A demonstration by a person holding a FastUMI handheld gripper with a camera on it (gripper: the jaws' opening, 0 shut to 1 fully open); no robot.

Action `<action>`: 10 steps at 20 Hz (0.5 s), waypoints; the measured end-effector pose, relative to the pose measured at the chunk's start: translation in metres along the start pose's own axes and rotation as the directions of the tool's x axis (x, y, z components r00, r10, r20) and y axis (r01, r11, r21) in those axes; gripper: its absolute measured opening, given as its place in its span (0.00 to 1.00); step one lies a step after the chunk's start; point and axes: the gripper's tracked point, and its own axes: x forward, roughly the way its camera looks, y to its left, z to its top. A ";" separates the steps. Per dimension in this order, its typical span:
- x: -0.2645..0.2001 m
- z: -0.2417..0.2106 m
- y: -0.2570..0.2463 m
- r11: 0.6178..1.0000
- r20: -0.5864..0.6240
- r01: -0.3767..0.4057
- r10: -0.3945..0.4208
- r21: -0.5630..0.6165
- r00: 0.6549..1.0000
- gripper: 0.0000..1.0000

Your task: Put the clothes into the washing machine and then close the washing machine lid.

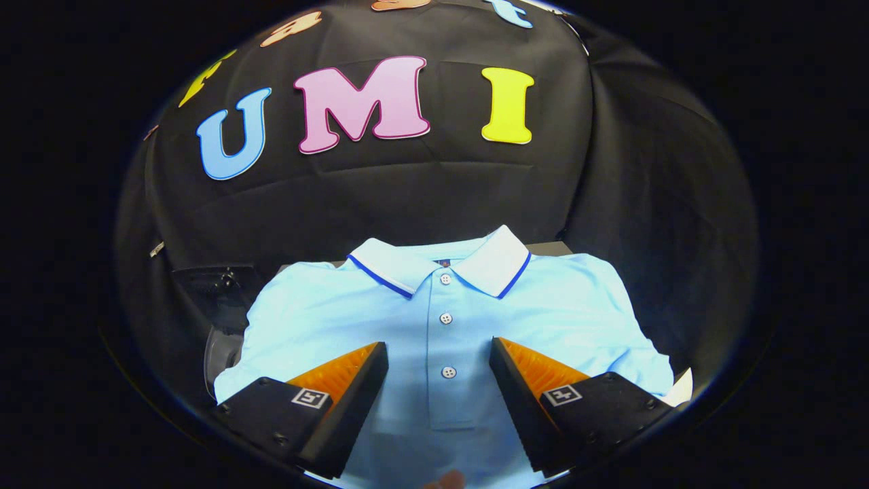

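Observation:
A light blue polo shirt (434, 319) lies spread flat just ahead of and under the fingers, its white collar with a blue stripe (499, 261) pointing away from me and its button placket running down between the fingers. My gripper (439, 353) hovers over the chest of the shirt, open, with a wide gap between the fingers and only the placket seen through it. Whether the fingertips touch the cloth I cannot tell. To the left of the shirt, partly hidden by its sleeve, a dark grey curved part (220, 350), possibly the washing machine, shows.
The black cloth wall (631, 204) stands close behind the shirt and wraps round both sides. A dark flat surface edge (553, 248) peeks out behind the collar. A small white corner (682, 388) shows past the right sleeve. A fingertip (445, 481) shows at the bottom between the fingers.

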 end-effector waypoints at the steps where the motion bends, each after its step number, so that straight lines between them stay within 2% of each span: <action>1: 0.000 0.000 0.001 1.000 -0.007 0.006 -0.006 -0.006 1.000 0.99; 8: 0.001 -0.001 0.000 0.999 -0.051 0.049 -0.048 0.022 0.998 0.96; 10: 0.001 -0.001 0.000 0.998 -0.062 0.050 -0.048 0.032 0.997 0.84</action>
